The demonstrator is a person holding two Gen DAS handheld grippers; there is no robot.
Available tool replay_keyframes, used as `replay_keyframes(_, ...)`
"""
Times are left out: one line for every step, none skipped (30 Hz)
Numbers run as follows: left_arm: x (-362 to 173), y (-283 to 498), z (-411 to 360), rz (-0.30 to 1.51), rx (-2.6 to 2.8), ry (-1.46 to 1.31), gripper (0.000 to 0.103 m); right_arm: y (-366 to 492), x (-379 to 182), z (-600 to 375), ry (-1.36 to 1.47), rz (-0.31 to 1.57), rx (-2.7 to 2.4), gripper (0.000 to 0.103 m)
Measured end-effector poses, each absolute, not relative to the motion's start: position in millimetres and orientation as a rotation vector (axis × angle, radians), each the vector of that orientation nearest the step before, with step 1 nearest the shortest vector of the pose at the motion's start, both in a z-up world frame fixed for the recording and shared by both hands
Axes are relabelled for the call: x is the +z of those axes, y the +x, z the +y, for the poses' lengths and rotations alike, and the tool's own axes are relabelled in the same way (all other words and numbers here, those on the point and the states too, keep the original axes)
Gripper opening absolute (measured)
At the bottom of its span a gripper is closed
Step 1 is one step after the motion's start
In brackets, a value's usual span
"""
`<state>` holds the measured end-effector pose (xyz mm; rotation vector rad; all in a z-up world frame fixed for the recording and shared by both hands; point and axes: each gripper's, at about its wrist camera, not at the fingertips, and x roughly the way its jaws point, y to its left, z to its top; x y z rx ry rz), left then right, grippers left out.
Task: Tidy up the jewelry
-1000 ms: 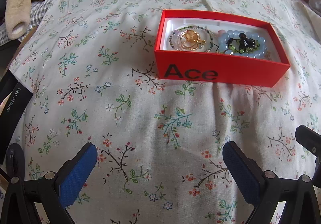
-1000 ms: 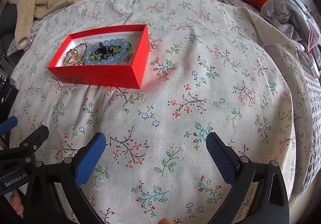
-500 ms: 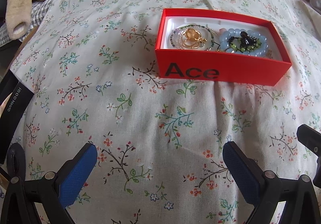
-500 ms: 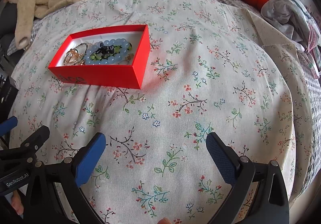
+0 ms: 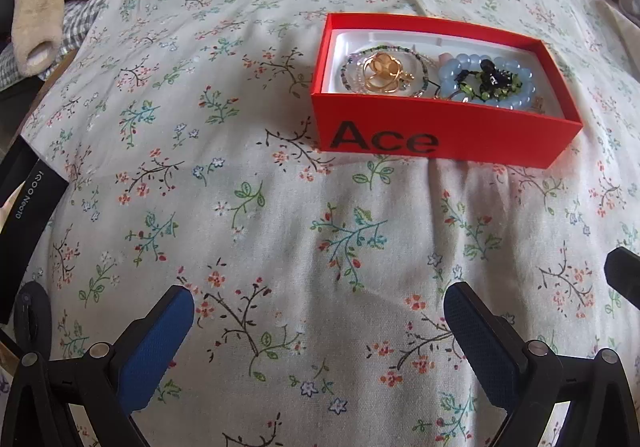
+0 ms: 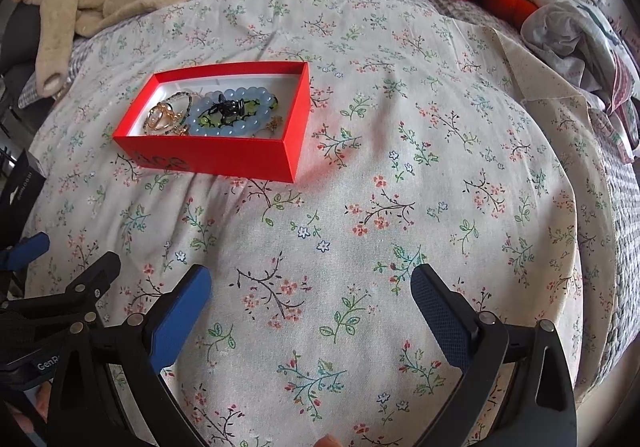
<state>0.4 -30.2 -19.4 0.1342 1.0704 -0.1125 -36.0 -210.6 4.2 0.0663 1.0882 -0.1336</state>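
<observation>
Both empty and spread wide, the left hand-held gripper [image 5: 318, 317] and right hand-held gripper [image 6: 310, 297] hover over the bed [image 6: 440, 167], well short of the red box [image 5: 440, 139] holding the jewelry [image 5: 486, 81] (seemingly all gathered in).

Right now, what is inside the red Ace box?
The red Ace box holds a pale blue bead bracelet, gold rings within thin beaded bracelets, and a black-and-green piece. Pieces beneath them and behind the near wall are covered.
</observation>
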Motion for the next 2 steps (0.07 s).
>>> replay_keyframes(-19.0, 0.1, -28.6, 1.071, -0.112, 0.132, 0.102, -36.6, 6.1, -210.1, 0.068, 1.087, -0.137, 0.101)
replay_keyframes(-18.7, -0.4, -26.6, 1.073, -0.114, 0.127, 0.102, -37.3, 7.9, -209.6, 0.070, 1.086, -0.142, 0.101)
